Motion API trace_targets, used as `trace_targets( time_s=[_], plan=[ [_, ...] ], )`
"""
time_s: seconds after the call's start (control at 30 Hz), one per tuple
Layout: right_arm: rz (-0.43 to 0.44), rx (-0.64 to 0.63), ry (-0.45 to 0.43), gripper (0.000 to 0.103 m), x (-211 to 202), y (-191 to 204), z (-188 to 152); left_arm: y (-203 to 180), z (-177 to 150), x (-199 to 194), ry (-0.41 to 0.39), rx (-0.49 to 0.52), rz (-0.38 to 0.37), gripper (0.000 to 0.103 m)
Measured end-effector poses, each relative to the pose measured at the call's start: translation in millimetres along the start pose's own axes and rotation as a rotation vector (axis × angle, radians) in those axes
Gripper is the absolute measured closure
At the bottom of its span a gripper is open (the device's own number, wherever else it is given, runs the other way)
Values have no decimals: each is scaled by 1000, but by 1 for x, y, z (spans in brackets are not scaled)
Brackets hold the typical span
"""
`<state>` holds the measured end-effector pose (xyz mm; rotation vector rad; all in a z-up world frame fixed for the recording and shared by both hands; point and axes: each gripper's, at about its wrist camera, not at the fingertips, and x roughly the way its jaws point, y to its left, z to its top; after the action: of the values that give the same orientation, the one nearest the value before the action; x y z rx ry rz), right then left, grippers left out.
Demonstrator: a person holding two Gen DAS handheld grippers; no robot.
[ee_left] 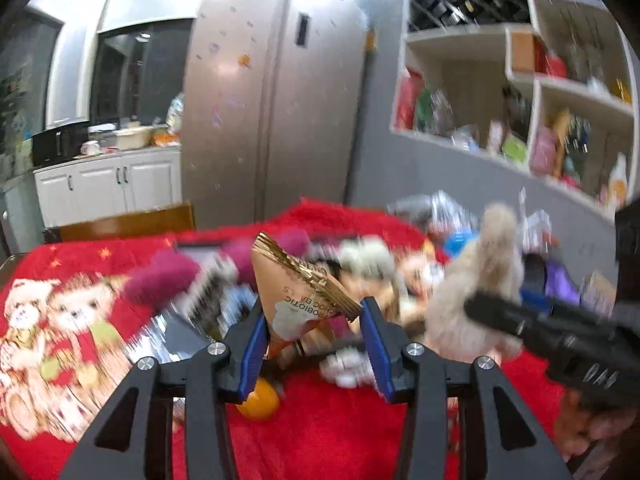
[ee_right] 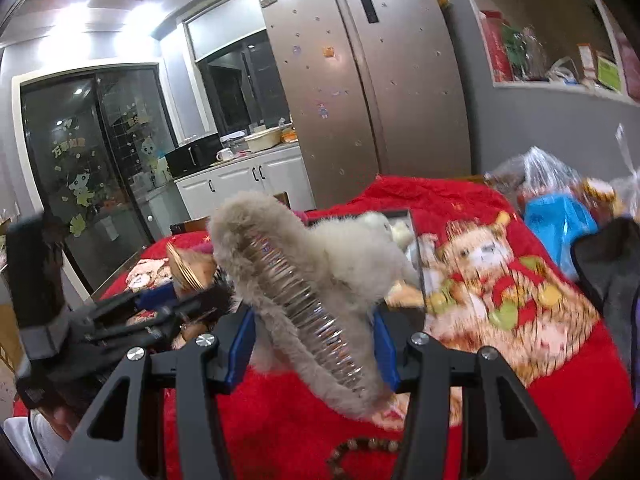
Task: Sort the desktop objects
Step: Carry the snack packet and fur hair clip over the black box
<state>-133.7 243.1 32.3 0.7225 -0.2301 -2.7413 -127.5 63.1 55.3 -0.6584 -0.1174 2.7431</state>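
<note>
My left gripper [ee_left: 314, 320] is shut on a brown and gold snack packet [ee_left: 298, 294] marked "probiotic choc balls" and holds it above the red blanket [ee_left: 320, 432]. My right gripper [ee_right: 314, 334] is shut on a beige furry hair claw [ee_right: 296, 280] with a spring-like clear comb, held above the blanket [ee_right: 280, 412]. The claw also shows in the left wrist view [ee_left: 480, 280], with the right gripper's arm [ee_left: 560, 340] across it. The left gripper and the packet [ee_right: 192, 270] show at the left of the right wrist view.
A pile of soft toys, magenta fluff [ee_left: 168, 276] and small items lies on the blanket behind the packet. An orange [ee_left: 260, 400] lies under the left gripper. A bead bracelet [ee_right: 360, 450] lies near the front. Blue and clear bags [ee_right: 560, 220] sit at the right. A mirror [ee_right: 400, 236] stands behind the claw.
</note>
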Motion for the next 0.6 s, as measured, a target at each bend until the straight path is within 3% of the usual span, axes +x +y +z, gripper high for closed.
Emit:
trace_targets(
  time_s=[0.17, 0.27, 0.4, 0.6],
  plan=[
    [-46, 31, 10, 51, 22, 9, 39, 27, 52, 4, -35, -79, 9, 57],
    [-39, 78, 30, 51, 45, 6, 61, 43, 75, 22, -15, -106, 27, 57],
    [-45, 111, 49, 51, 84, 1, 87, 60, 91, 62, 53, -107, 15, 57],
    [-63, 137, 80, 51, 149, -7, 109, 74, 91, 128, 127, -89, 88, 57]
  ],
)
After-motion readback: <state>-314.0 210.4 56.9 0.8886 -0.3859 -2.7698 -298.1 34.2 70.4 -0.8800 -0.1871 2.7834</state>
